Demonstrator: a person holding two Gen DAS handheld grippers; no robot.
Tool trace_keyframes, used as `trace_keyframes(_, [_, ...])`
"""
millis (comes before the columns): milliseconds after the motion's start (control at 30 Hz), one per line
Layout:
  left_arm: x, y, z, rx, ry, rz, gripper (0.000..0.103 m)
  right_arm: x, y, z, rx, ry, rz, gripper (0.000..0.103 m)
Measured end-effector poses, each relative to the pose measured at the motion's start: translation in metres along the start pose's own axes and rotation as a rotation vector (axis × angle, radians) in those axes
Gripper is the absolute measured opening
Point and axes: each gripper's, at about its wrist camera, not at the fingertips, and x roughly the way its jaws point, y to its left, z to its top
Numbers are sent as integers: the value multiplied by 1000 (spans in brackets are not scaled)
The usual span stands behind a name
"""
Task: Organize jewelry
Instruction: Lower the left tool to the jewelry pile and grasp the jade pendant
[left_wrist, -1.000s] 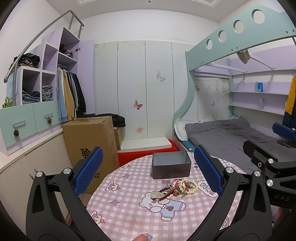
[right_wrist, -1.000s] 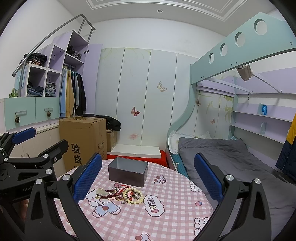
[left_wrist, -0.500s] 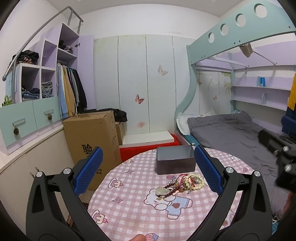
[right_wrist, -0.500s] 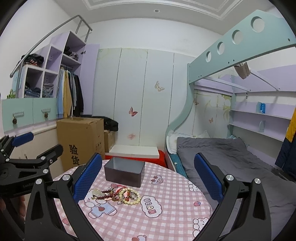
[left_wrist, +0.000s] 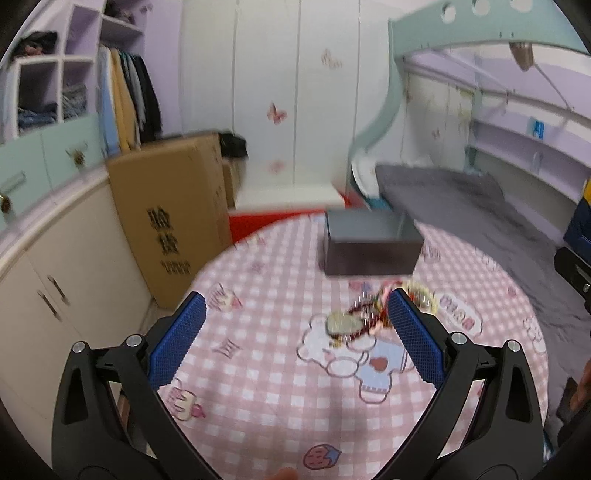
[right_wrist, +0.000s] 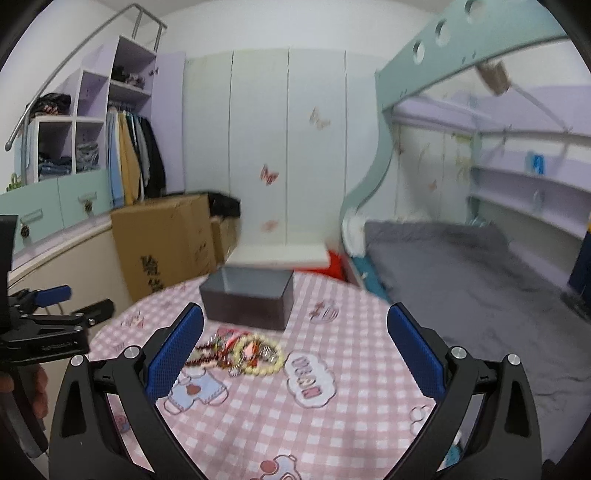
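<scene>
Grey box (open), jewelry pile beside

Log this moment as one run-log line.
phase: approach | left gripper: open, empty | right gripper: open, empty | jewelry pile: on table, beside grey box | box: open, looks empty

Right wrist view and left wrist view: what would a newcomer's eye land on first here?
First, the tangled jewelry pile of beads and red cord at the middle of the round pink checked table, with the open dark grey box just behind it. Next, the blue-padded tongs: the right tongs and left tongs both stand wide open and empty above the cloth.
</scene>
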Motion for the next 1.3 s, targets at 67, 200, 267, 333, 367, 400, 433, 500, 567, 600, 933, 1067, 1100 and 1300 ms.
trace_keyframes(67, [13, -2, -3, 16, 39, -19, 97, 13, -2, -5, 4, 50, 4, 96])
trace_keyframes(200, [43, -11, -14, 62, 118, -78, 97, 35, -2, -14, -10, 138, -12, 96])
trace_keyframes(267, [55, -13, -16, 66, 136, -75, 96, 48, -4, -19, -16, 183, -12, 96])
trace_keyframes(333, [66, -10, -14, 51, 160, -85, 90, 58, -6, -24, -18, 212, -8, 96])
trace_keyframes(367, [69, -8, -13, 43, 169, -92, 87, 62, -8, -26, -14, 227, -3, 96])
trace_keyframes(400, [75, -6, -12, 35, 182, -96, 87, 66, -10, -28, -10, 242, 1, 96])
trace_keyframes(433, [81, -6, -11, 37, 192, -95, 85, 70, -10, -29, -10, 250, 5, 96])
trace_keyframes(500, [92, -8, -12, 51, 211, -95, 80, 78, -12, -31, -8, 267, 16, 96])
trace_keyframes(567, [105, -13, -13, 58, 239, -109, 77, 84, -13, -33, -8, 275, 22, 96])
trace_keyframes(600, [109, -14, -14, 64, 249, -110, 77, 86, -15, -34, -4, 281, 25, 96])
trace_keyframes(933, [140, -18, -18, 56, 325, -177, 48, 110, -20, -38, 5, 324, 36, 96])
trace_keyframes(1067, [140, -22, -20, 55, 335, -240, 34, 117, -19, -40, 3, 344, 45, 96])
trace_keyframes(1100, [140, -23, -21, 59, 331, -239, 34, 118, -19, -40, 2, 348, 48, 96])
trace_keyframes(1300, [145, -19, -20, 21, 342, -263, 36, 122, -16, -42, 2, 364, 53, 96])
